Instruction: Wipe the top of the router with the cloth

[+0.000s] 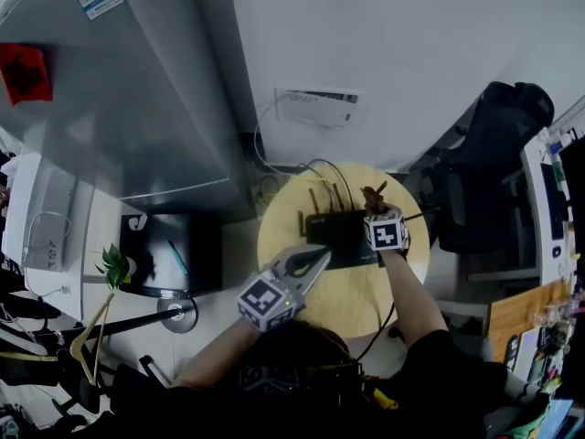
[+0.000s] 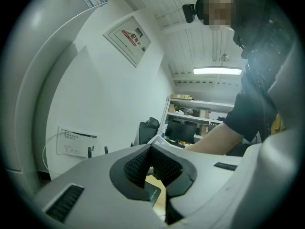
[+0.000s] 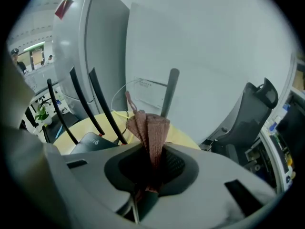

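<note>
A black router [image 1: 340, 238] with several upright antennas [image 3: 103, 109] lies on a round yellow table [image 1: 283, 218]. My right gripper [image 1: 375, 201] is over the router's far right part, shut on a bunched brownish-pink cloth [image 1: 373, 193]. In the right gripper view the cloth [image 3: 151, 128] sticks up from between the jaws of the right gripper [image 3: 150, 159], with the router [image 3: 89, 142] down to the left. My left gripper [image 1: 321, 257] is shut on nothing at the router's near left edge. Under the closed tips of the left gripper [image 2: 150, 149], a corner of the router [image 2: 153, 193] shows.
A tall grey cabinet [image 1: 119, 90] stands to the left. A white wall box [image 1: 318, 106] with cables hangs behind the table. A black office chair [image 1: 489, 163] is close on the right. On the floor at the left sit a black box [image 1: 174, 250] and a small plant [image 1: 114, 265].
</note>
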Demonstrator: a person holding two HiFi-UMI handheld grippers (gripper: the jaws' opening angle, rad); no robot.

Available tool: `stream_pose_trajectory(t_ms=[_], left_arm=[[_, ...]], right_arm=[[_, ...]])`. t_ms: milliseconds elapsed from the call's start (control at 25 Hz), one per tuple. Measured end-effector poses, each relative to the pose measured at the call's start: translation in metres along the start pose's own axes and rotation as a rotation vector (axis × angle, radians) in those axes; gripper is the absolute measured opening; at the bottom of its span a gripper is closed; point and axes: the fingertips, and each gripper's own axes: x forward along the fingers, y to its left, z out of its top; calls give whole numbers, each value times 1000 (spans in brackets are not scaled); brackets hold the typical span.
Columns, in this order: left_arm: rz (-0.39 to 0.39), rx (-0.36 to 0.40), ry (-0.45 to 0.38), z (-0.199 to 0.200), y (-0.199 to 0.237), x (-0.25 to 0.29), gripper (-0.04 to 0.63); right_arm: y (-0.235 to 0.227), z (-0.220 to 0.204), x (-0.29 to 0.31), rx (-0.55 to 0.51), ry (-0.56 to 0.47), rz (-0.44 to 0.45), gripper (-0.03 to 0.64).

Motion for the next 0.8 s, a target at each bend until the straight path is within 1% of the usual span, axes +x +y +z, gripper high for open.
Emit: stream_pose_trajectory(t_ms=[160,240,400,520,720,800], left_arm=[[-13,5,-17,4,-6,-4,-8],[-10,6,-23,5,-6,-6,-9],[-7,13,-41,11,-9,-8,-8],[-23,23,-52,16,-14,-7,-9],[-53,21,-27,10,-22,-2,-8],[-60,24,-20,7,-24,0,-8]], right_arm=[[-5,9,-14,52,-53,-11,63],[-10,9,-18,57,-62,-24,63],[-18,24,-37,69,-114,-49,63],[-23,32,-51,72,-154,-74,61],[-31,43,-79,47,-253,-106,63],[-40,46,-92,61,-294,-124,63]])
